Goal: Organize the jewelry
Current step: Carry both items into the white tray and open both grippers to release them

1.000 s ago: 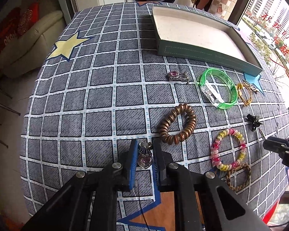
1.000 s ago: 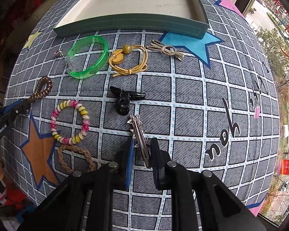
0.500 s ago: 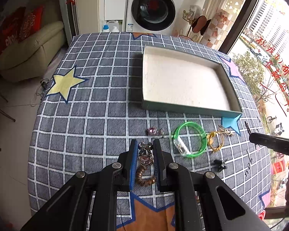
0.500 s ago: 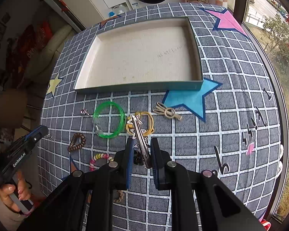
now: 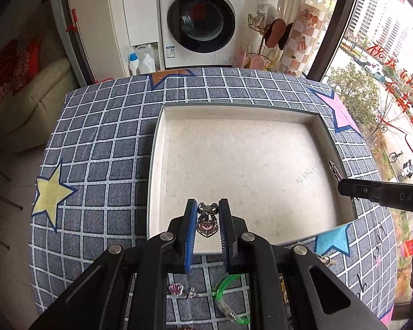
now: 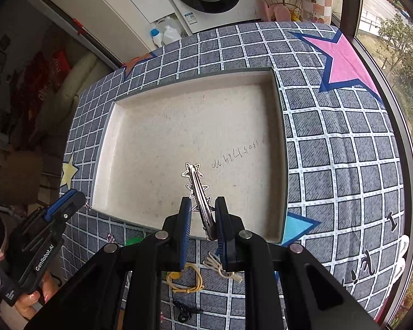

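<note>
My left gripper [image 5: 206,210] is shut on a heart-shaped pendant [image 5: 207,221] and holds it above the near edge of the open green tray [image 5: 154,148], whose white floor is bare. My right gripper [image 6: 202,206] is shut on a silver star hair clip [image 6: 196,185] and holds it over the tray [image 6: 278,126] near its front right. The right gripper also shows at the right edge of the left wrist view [image 5: 343,187]. The left gripper shows at the left of the right wrist view [image 6: 69,203].
On the checked cloth in front of the tray lie a green bangle [image 5: 224,288], a pink gem piece [image 5: 176,288], a yellow cord bracelet [image 6: 188,280], a beige clip [image 6: 220,268] and a black clip [image 6: 184,309]. A washing machine [image 5: 201,19] stands behind the table.
Both grippers have lifted from the cloth and moved forward to above the tray, each carrying its piece. The remaining jewelry now lies below and behind the fingers.
</note>
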`<state>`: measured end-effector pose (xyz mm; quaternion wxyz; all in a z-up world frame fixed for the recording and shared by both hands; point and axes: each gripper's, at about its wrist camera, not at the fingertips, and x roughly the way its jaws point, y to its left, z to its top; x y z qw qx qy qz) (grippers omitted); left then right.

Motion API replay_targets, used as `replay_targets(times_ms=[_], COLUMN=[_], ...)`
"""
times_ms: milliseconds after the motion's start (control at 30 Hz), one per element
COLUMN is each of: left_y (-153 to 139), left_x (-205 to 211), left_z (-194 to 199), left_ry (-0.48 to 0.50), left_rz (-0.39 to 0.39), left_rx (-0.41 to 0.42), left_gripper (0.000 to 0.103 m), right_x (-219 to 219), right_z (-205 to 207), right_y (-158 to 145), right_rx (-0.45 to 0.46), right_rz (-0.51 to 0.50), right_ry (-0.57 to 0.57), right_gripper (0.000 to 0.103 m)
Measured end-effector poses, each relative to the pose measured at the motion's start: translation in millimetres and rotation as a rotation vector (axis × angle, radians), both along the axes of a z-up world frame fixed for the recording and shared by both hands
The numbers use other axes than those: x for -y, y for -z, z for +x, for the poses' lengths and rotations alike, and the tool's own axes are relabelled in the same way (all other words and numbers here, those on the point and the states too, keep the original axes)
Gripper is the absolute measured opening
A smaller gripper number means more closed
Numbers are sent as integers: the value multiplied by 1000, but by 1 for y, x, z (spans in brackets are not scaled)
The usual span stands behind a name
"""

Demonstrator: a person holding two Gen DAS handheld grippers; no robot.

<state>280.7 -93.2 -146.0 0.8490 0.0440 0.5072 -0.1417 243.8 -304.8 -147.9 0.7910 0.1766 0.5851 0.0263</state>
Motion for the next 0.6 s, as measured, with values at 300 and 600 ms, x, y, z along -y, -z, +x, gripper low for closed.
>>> replay_targets(times_ms=[300,600], left_y=[39,62], left_x=[35,48], left_z=[46,56], left_ry=[-7,6], left_rz=[96,161], left_rx=[-6,-6], left_gripper=[28,28], right_x=[10,6], right_z=[53,78], right_y=[27,52], right_rx=[-9,-23], right_rz=[-41,-93], right_ry=[-24,-54], right_gripper=[19,19])
